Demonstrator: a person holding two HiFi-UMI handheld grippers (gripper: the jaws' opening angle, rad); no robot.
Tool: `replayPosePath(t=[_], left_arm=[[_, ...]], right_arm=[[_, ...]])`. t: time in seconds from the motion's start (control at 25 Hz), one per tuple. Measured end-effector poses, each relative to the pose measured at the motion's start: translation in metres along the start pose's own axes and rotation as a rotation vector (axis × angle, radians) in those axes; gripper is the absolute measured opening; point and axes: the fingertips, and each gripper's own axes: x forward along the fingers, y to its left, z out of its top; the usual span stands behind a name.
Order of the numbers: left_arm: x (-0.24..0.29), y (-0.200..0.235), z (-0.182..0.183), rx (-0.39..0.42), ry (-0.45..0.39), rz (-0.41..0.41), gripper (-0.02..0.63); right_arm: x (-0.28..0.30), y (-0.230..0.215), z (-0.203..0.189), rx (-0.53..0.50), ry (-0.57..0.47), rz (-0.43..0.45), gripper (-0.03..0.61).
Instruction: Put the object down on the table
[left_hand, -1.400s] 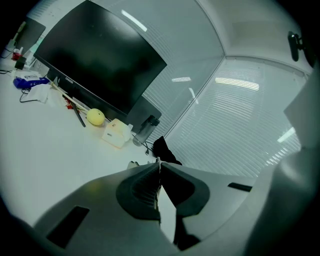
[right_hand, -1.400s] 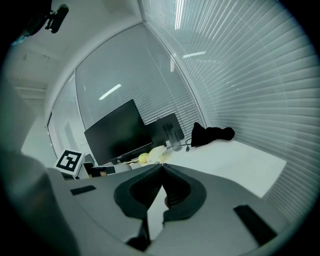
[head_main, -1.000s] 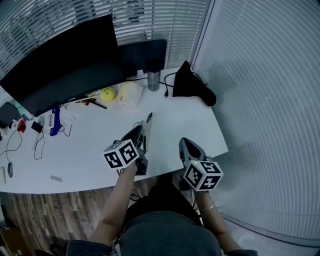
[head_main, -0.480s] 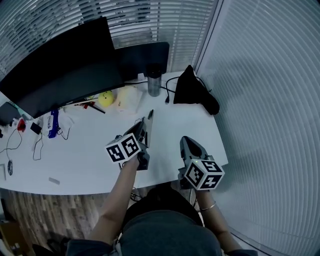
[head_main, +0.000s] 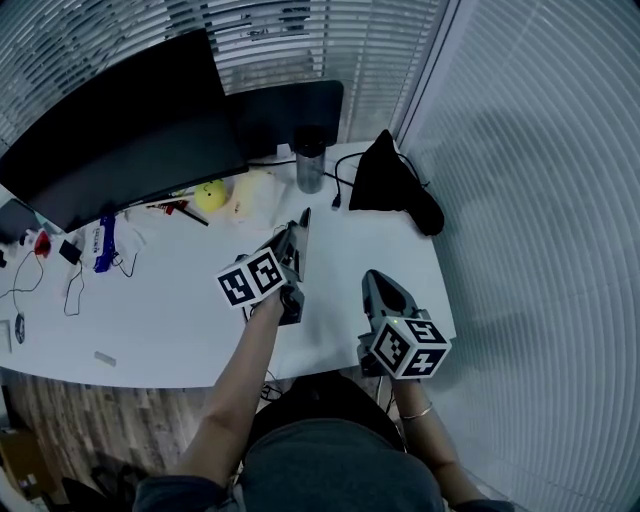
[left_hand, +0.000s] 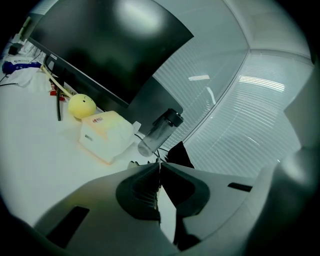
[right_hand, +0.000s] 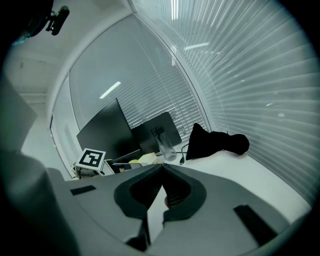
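My left gripper (head_main: 302, 222) reaches out over the white table (head_main: 170, 310), its tips pointing toward the bottle. In the left gripper view its jaws (left_hand: 160, 166) meet at the tips, and I see nothing between them. My right gripper (head_main: 372, 278) hovers near the table's front right edge. It is shut too, and in the right gripper view (right_hand: 162, 166) its jaws are closed with nothing in them. No held object shows in any view.
A yellow ball (head_main: 211, 195), a white packet (head_main: 255, 192) and a clear bottle (head_main: 309, 160) stand beyond the left gripper. A black bag (head_main: 395, 185) lies at the back right. A large monitor (head_main: 110, 130) fills the back. Cables and small items (head_main: 98, 245) lie at left.
My left gripper has moved forward over the table toward the bottle, still shut. The right gripper has hardly shifted.
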Motion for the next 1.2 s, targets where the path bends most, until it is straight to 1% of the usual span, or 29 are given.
replayPosePath(t=[0.4,0.64,1.2], left_arm=[[0.032,0.009,0.006,-0.011,0.001,0.041,0.029],[0.045,0.014,0.003,-0.044,0.010,0.060,0.029],[0.066,0.017,-0.005,-0.092,0.019,0.061,0.029]], right_arm=[[0.011,-0.014,0.001,0.011,0.027,0.008,0.005],[0.014,-0.020,0.004,0.016,0.033,0.008,0.004],[0.019,-0.035,0.006,0.023,0.043,-0.001,0.005]])
